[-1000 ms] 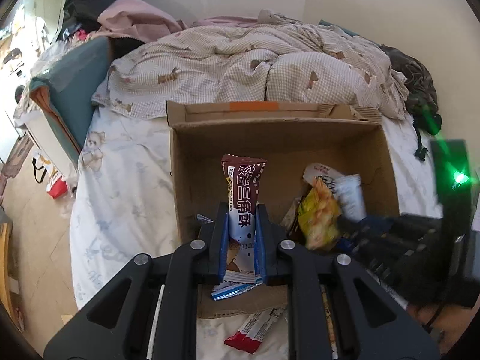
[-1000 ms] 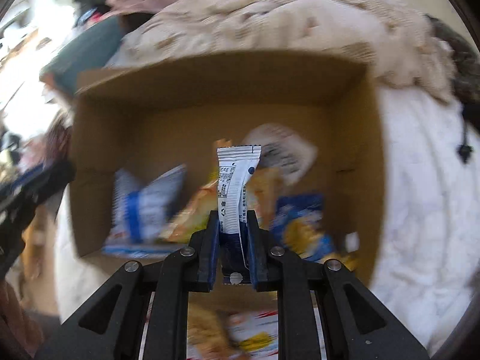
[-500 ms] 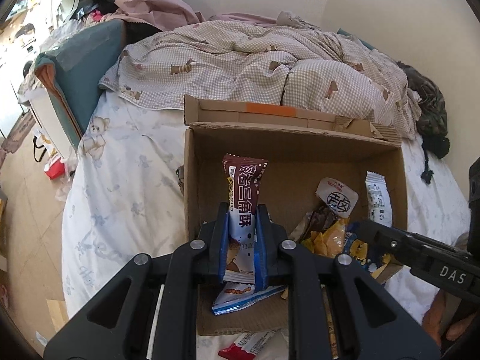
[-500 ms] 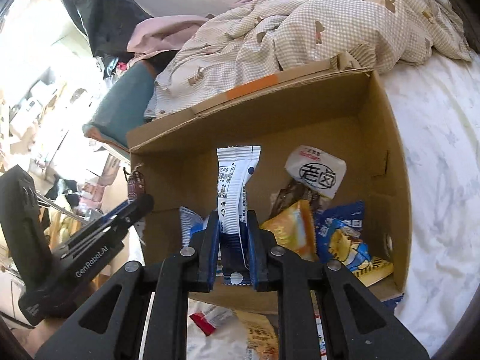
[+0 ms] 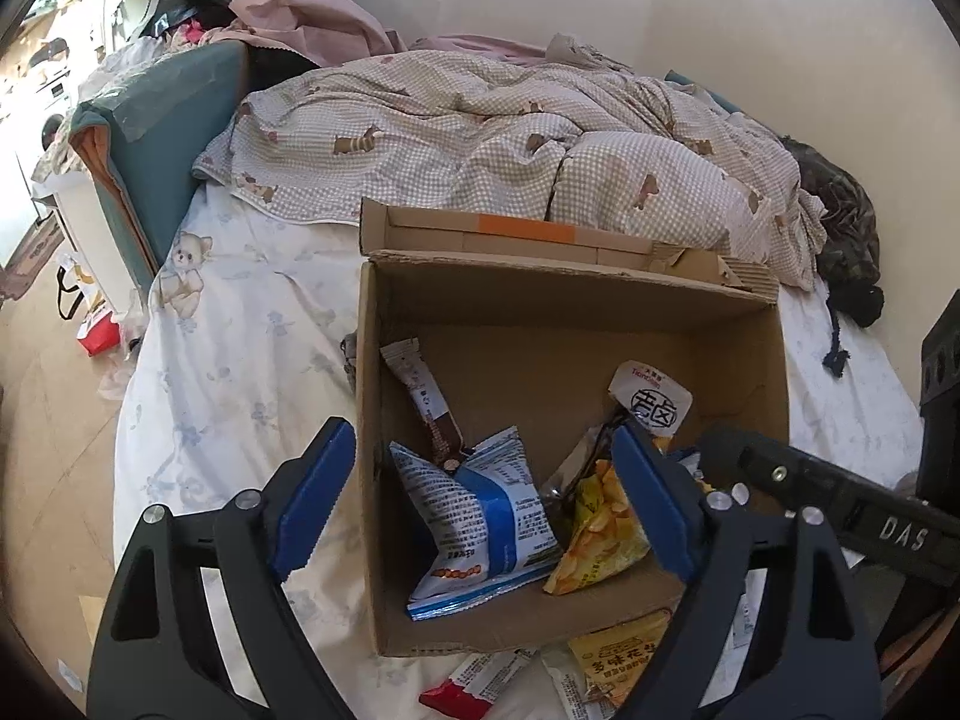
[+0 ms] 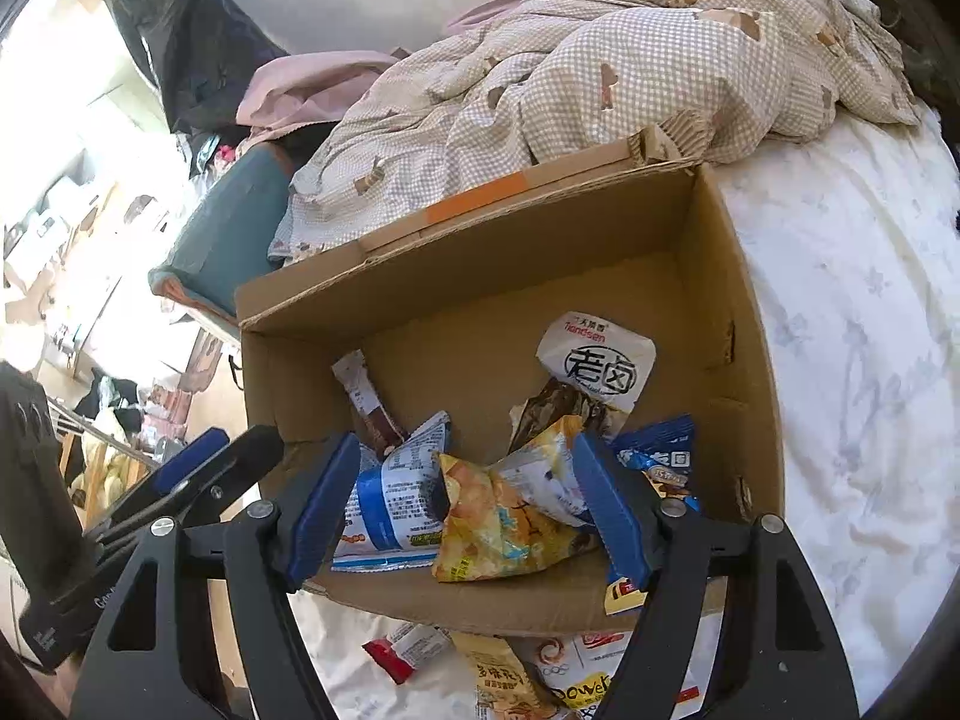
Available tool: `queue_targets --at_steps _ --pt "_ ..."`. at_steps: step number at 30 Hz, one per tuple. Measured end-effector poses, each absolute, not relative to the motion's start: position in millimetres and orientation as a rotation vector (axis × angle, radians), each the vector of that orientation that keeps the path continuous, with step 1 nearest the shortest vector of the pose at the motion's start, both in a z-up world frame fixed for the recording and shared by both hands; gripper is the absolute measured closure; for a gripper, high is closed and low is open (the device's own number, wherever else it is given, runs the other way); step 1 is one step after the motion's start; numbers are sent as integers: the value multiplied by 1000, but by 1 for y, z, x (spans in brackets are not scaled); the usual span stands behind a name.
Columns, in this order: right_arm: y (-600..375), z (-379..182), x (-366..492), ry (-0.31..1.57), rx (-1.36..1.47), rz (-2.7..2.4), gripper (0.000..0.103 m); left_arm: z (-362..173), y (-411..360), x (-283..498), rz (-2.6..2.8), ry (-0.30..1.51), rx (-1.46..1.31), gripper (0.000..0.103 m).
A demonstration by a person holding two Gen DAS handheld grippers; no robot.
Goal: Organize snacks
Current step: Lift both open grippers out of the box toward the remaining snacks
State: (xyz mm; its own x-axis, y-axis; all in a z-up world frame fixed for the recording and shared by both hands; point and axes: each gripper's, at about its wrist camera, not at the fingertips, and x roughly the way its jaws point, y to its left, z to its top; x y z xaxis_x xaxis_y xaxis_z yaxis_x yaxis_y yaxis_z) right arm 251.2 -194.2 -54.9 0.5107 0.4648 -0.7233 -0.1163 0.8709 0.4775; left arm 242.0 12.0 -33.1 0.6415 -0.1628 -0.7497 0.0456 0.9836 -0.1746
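Note:
An open cardboard box [image 5: 540,312] [image 6: 480,276] stands on the bed. My left gripper [image 5: 480,498] hovers over its near left corner, jaws opening, nothing between the pads. The brown bar [image 5: 426,402] [image 6: 366,402] leans inside against the left wall. My right gripper [image 6: 468,504] hangs over the near edge, jaws opening too, pads touching nothing. A white sachet [image 6: 534,480] lies on a yellow chip bag [image 6: 498,534] [image 5: 600,534]. Beside them are a blue-white bag [image 5: 480,516] [image 6: 390,504] and a white pack with black characters [image 5: 651,402] [image 6: 600,360].
Loose snacks lie on the sheet in front of the box: a red-white bar [image 5: 474,678] [image 6: 402,654] and a yellow packet [image 5: 624,654] [image 6: 498,678]. A checked duvet [image 5: 510,138] is heaped behind the box. A teal bed end [image 5: 162,138] and the floor are at the left.
Both grippers went from shut to open. The brown bar left the left gripper and the white sachet left the right one; both now lie in the box.

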Motion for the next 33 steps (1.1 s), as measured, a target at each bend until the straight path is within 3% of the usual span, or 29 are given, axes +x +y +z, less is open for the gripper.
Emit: queue_targets --at_steps 24,33 --pt "-220 -7 196 867 380 353 26 4 82 185 69 816 -313 18" --pt "-254 -17 156 913 504 321 26 17 92 143 27 789 -274 18"
